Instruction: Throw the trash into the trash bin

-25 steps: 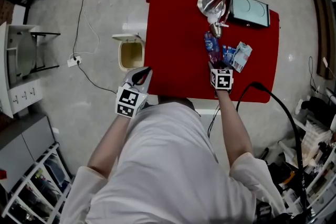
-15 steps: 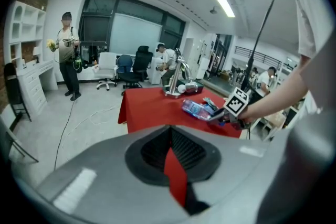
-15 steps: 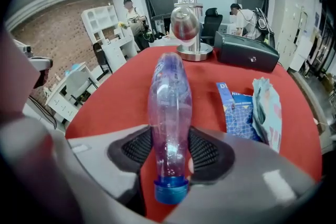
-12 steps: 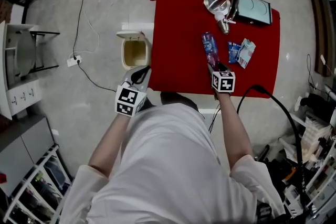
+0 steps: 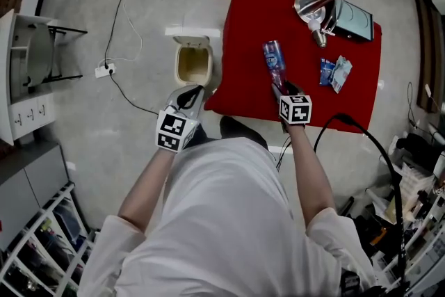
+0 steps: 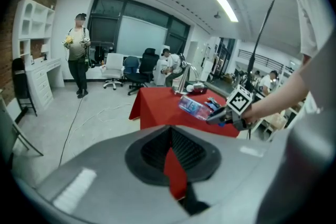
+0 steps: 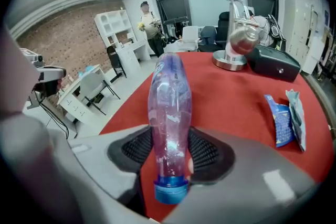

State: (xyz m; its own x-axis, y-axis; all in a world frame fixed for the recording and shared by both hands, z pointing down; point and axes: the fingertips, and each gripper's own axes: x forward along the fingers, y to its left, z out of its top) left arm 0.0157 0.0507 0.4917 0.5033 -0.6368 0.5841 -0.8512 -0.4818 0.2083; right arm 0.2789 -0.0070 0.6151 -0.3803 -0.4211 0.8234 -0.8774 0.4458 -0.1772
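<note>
Bottle (image 5: pixel 273 60) carried nearer table (image 5: pixel 250 31) edge, right tool (image 5: pixel 281 88) clamped.

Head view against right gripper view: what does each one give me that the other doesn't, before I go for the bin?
Only the head view: the open trash bin on the floor beside the red table, and the left gripper close to that bin.
Only the right gripper view: the fingers pressing both sides of the plastic bottle, its blue cap toward the camera, and a person standing far off.
Both: the right gripper holding the bottle over the table, two wrappers and the metal appliance.
</note>
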